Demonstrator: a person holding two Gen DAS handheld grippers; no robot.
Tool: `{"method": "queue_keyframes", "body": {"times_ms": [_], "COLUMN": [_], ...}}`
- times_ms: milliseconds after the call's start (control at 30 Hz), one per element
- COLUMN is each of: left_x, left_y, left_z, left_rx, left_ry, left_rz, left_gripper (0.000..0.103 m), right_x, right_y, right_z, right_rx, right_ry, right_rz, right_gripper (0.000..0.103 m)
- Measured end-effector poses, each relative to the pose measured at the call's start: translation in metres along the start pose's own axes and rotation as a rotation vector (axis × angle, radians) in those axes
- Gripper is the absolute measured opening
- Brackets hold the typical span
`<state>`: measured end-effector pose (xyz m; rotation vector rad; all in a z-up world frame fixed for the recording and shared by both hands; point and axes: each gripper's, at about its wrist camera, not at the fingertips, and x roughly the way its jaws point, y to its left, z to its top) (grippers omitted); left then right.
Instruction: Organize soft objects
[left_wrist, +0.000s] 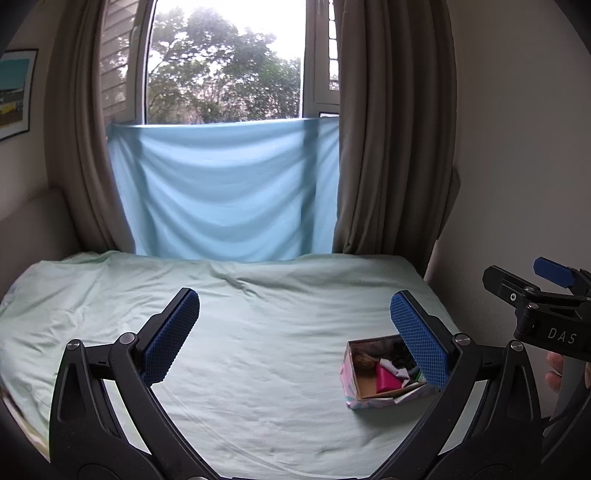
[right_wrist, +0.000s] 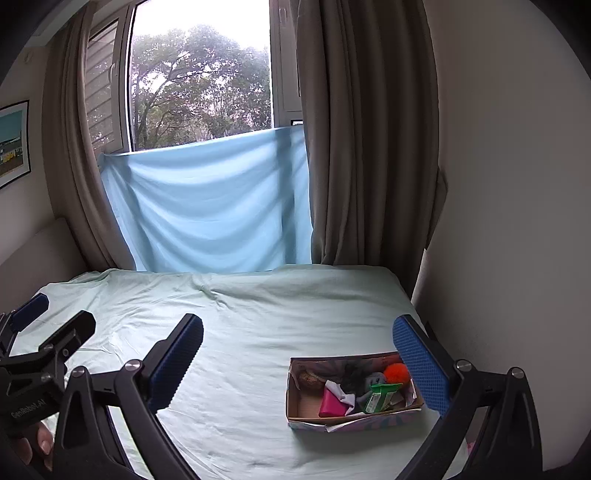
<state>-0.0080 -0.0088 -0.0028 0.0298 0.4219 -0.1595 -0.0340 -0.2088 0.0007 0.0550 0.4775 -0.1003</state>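
both tools are spread wide and empty: left tool (left_wrist: 295, 328), right tool (right_wrist: 299, 350). the box (right_wrist: 352, 421) sits on the bed (right_wrist: 240, 332) at the lower right of both frames, holding a pink pouch (right_wrist: 332, 404), an orange pompom (right_wrist: 397, 372) and a green packet (right_wrist: 380, 397). likely best to pinch 1 item from above, slowly, steadying the box.

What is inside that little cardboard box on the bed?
The box holds a pink pouch, an orange pompom, a green packet and dark and white cloth scraps. Whatever lies under that pile is hidden.
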Motion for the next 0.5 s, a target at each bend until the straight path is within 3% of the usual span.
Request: {"method": "queue_keyframes", "body": {"times_ms": [367,500], "left_x": [-0.006,-0.001], "left_y": [-0.014,-0.012], "left_z": [0.000,0.000], "left_rx": [0.065,0.065], "left_ry": [-0.077,-0.069], "left_rz": [0.063,0.057], "left_gripper": [0.103,0.103], "right_x": [0.001,0.007], "right_y": [0.002,0.005], "right_z": [0.001,0.002], "right_rx": [0.001,-0.002], "right_ry": [0.008,0.027], "right_rz": [0.001,0.004], "right_gripper": [0.102,0.102]}}
